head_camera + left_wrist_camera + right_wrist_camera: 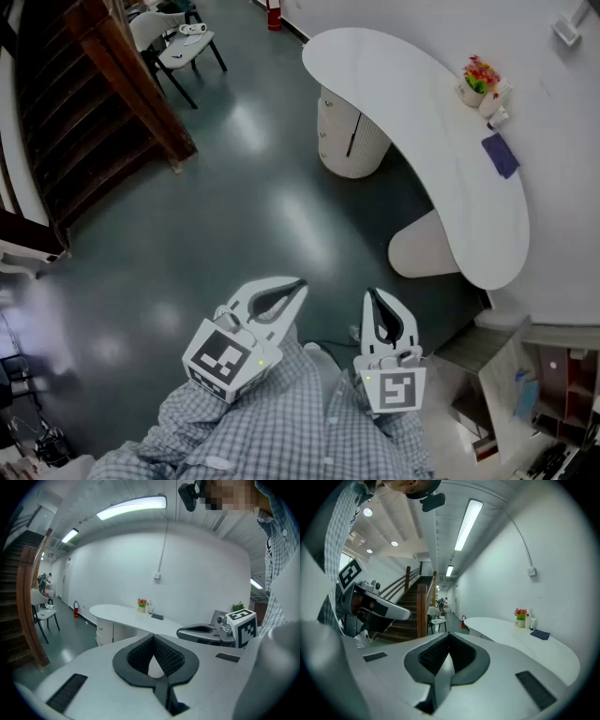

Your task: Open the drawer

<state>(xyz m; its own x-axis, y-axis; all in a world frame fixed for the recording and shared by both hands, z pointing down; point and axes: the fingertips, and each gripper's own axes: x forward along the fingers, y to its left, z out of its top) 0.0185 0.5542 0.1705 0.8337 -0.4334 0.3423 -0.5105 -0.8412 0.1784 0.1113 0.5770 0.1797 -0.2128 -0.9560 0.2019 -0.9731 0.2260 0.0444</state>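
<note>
We carry the left gripper (298,285) and right gripper (373,294) clenched and empty by our chest; the drawer cabinet (349,131) under the desk (441,141), upper centre, is well apart.

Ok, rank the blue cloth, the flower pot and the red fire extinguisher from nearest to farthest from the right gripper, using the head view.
1. Blue cloth: on the white counter, up and to the right of the right gripper; nearest.
2. Flower pot: further along the counter, against the wall.
3. Red fire extinguisher: on the floor at the picture's top edge; farthest.
</note>
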